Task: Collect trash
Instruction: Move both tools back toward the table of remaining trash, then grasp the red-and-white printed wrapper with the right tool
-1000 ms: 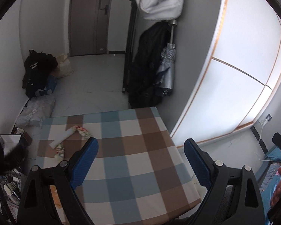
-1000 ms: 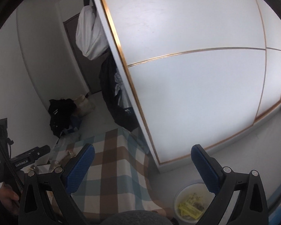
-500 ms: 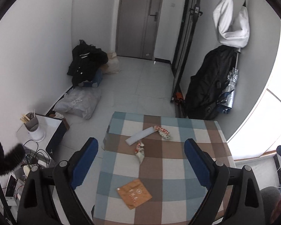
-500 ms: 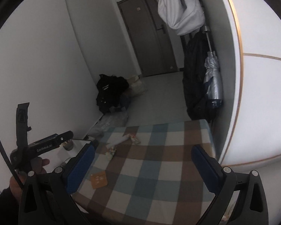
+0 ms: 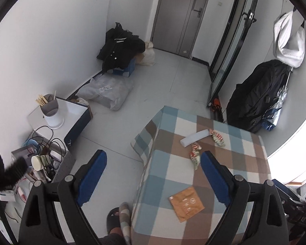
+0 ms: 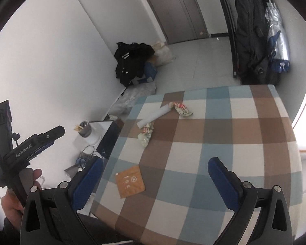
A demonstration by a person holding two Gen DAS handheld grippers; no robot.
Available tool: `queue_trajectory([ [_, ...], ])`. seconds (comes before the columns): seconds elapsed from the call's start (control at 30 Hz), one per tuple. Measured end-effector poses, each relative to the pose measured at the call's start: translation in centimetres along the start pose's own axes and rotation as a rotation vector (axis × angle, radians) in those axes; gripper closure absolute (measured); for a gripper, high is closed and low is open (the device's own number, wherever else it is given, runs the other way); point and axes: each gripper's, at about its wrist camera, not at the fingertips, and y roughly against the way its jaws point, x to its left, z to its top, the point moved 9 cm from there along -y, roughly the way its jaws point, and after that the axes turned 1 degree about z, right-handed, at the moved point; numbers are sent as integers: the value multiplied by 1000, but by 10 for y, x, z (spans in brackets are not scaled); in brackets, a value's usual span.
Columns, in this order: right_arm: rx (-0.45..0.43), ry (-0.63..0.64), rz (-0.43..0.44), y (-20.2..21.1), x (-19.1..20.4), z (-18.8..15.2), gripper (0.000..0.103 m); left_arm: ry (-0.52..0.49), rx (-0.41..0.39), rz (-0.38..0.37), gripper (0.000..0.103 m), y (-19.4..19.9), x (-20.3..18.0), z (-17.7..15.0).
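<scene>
Only our right view shows the left hand-held gripper (image 6: 30, 143) from outside, marked "GenRobot.AI"; only the left view shows a slippered foot (image 5: 115, 217). Both hand-held grippers, left (image 5: 153, 175) and right (image 6: 155, 176), are released, holding nothing. On the checked tabletop (image 6: 224, 126) lie the trash: near left an orange packet (image 6: 130, 181), farther off a white tube (image 6: 154, 115) between two crumpled red-and-white wrappers (image 6: 145, 135).

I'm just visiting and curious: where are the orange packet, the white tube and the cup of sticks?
orange packet (image 6: 130, 181), right wrist view, middle of its face
white tube (image 6: 154, 116), right wrist view, mid-length
cup of sticks (image 5: 51, 113), left wrist view, its side wall
</scene>
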Motion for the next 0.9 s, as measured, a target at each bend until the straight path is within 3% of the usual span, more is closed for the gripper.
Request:
queue_trajectory([
  [0.2,120,-7,-29,-53,-2,10,0,4,10,19,12,-4,17,3],
  [0.37,206,3,27,-98,4,31,1,70,64,25,12,-17,36,2],
  [0.6,332,131,5,-160,20,35,25,150,95,16,12,-22,50,4],
  [0.77,321,202,-8,-182,30,32,28,160,113,17,12,-27,51,3],
  [0.9,319,203,-21,-194,30,30,49,179,129,16,12,-30,54,1],
])
